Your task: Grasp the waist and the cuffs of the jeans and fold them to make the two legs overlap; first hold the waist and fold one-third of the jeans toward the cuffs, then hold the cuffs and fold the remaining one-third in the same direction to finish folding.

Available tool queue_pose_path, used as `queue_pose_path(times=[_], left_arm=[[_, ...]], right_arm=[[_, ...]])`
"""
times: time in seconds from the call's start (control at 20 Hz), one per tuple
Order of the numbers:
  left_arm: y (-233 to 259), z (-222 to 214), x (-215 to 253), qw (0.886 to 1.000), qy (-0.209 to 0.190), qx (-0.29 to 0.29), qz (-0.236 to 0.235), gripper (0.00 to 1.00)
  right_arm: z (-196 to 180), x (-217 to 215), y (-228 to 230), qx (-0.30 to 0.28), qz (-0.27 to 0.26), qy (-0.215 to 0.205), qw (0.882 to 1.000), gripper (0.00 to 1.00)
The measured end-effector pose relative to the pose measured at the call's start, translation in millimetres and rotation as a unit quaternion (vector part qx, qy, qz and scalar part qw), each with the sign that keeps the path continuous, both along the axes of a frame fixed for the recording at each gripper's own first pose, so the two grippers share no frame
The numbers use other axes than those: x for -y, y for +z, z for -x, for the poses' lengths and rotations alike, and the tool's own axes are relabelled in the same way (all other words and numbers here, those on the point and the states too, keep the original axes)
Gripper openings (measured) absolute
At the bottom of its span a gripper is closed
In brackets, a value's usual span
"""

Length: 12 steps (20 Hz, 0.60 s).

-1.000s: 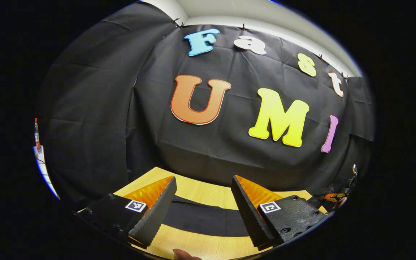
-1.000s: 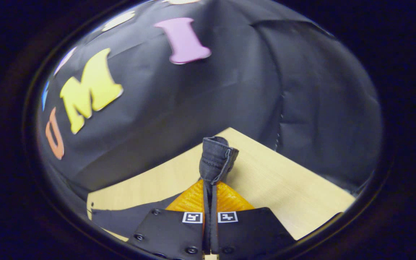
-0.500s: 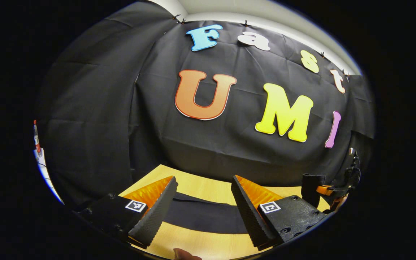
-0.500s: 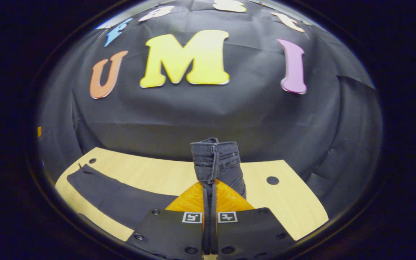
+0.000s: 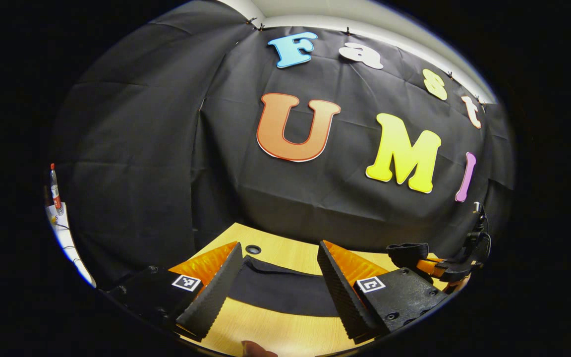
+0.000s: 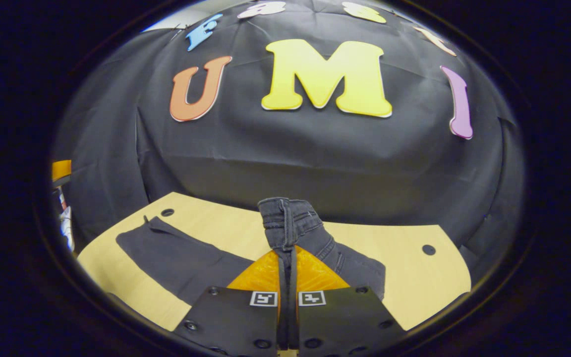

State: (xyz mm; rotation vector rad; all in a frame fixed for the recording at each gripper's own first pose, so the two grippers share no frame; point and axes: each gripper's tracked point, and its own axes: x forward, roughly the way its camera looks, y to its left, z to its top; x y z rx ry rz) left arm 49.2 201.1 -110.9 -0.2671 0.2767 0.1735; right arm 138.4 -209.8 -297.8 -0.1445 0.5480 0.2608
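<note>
In the left gripper view, the left gripper (image 5: 278,277) is hovering spread above the jeans (image 5: 280,292) lying on the worktop (image 5: 265,327). In the right gripper view, the right gripper (image 6: 287,258) is pinching the jeans' waist (image 6: 285,223), lifting it off the worktop.

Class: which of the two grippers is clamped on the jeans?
The right gripper: shut on the jeans' waist, while the left gripper hangs open.
</note>
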Motion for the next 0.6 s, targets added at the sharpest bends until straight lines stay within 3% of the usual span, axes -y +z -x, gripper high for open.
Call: queue_pose_path(times=[0.35,0.6], left_arm=[[-5.8,2.6,-1.9,1.0,0.007,-0.007,0.003,0.98],[-8.1,2.4,-1.5,1.0,0.003,-0.008,0.006,0.98]], right_arm=[[4.5,1.2,-20.6,-0.045,0.012,0.053,0.998,0.01],[2.1,3.3,-54.8,-0.088,0.011,0.047,0.995,0.01]])
